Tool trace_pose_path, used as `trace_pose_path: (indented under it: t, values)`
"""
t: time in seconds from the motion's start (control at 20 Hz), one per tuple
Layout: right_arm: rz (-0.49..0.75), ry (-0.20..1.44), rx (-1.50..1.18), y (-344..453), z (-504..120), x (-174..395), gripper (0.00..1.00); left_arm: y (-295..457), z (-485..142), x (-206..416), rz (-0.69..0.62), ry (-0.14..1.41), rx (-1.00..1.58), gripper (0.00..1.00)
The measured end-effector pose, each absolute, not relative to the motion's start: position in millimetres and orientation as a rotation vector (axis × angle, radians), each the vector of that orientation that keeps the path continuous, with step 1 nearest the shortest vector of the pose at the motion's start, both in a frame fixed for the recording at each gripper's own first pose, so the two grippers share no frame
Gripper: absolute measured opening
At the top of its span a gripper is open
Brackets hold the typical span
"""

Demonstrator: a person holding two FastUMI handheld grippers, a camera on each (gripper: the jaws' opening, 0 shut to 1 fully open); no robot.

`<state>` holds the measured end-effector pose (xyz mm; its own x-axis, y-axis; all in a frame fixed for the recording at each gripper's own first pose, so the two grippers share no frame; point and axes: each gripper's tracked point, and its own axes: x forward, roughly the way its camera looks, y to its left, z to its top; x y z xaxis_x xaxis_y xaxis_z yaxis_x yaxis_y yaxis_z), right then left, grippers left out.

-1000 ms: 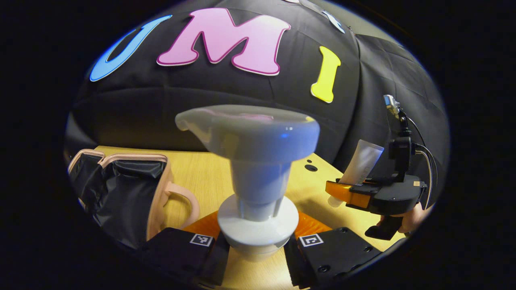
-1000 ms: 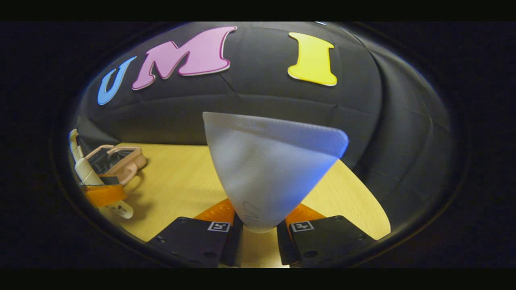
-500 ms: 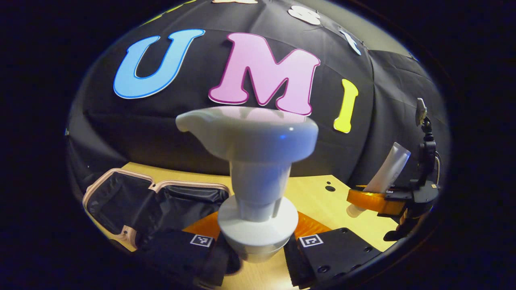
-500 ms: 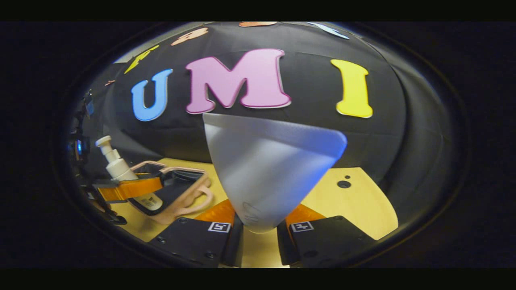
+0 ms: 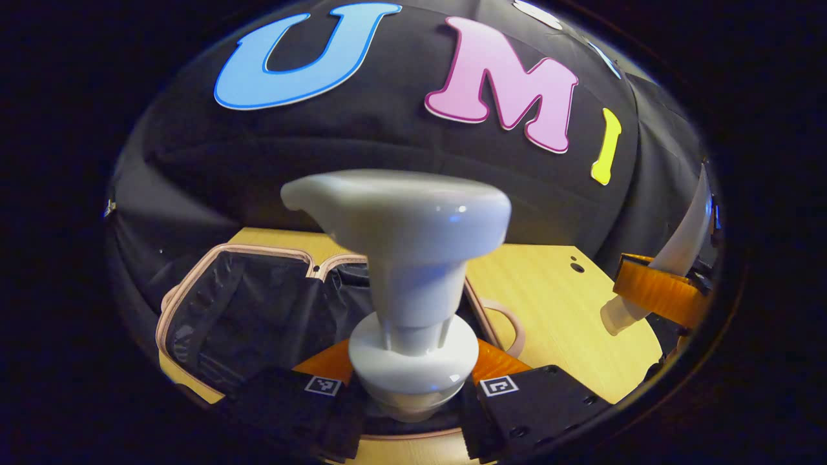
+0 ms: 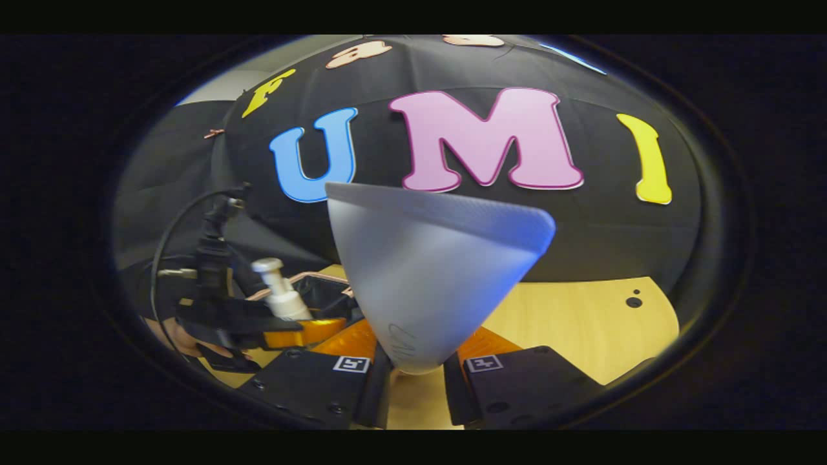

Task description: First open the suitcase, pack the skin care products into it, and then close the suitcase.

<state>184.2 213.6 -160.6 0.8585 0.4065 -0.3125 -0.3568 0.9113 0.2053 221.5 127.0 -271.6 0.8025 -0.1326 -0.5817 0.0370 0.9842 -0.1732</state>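
Note:
A white pump bottle (image 5: 407,258) stands upright between my left gripper's fingers; my left gripper (image 5: 408,395) is shut on its neck. Below and behind it lies the open suitcase (image 5: 245,310), pink-rimmed with a black lining. My right gripper (image 6: 413,378) is shut on a frosted white tube (image 6: 433,271), held with its crimped end up. In the right gripper view the pump bottle (image 6: 281,297) in the left gripper (image 6: 284,334) hangs over the suitcase (image 6: 320,287). In the left gripper view the tube (image 5: 678,252) and the right gripper (image 5: 656,297) are at the far right, above the table.
A light wooden table (image 5: 555,303) carries the suitcase; it has small round holes (image 5: 574,266) near its back right corner. The suitcase's pink handle (image 5: 507,320) points toward the bare right part of the table (image 6: 581,323). A hand (image 6: 177,336) holds the left gripper.
Both grippers have moved left toward the suitcase with their items still held. The pump bottle is now over the open suitcase. The right gripper has come closer to the left one.

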Motion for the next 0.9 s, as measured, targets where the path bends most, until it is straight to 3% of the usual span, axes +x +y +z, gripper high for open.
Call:
trace_pose_path:
  t: [0.05,0.1,0.45,0.8,0.9]
  values:
    - [0.412,0.360,0.146,222,-162,185,0.34,130,-285,222,-0.087,0.685,-0.151,0.63]
    - [0.420,0.363,0.149,229,-163,187,0.39,132,-297,224,-0.092,0.733,-0.141,0.63]
    - [0.414,0.390,0.158,222,-177,200,0.39,124,-357,240,-0.069,0.966,-0.116,0.66]
    - [0.388,0.444,0.194,209,-197,214,0.39,140,-387,267,-0.004,1.091,-0.057,0.63]
    - [0.391,0.470,0.206,216,-205,215,0.39,142,-384,272,0.016,1.062,-0.057,0.63]
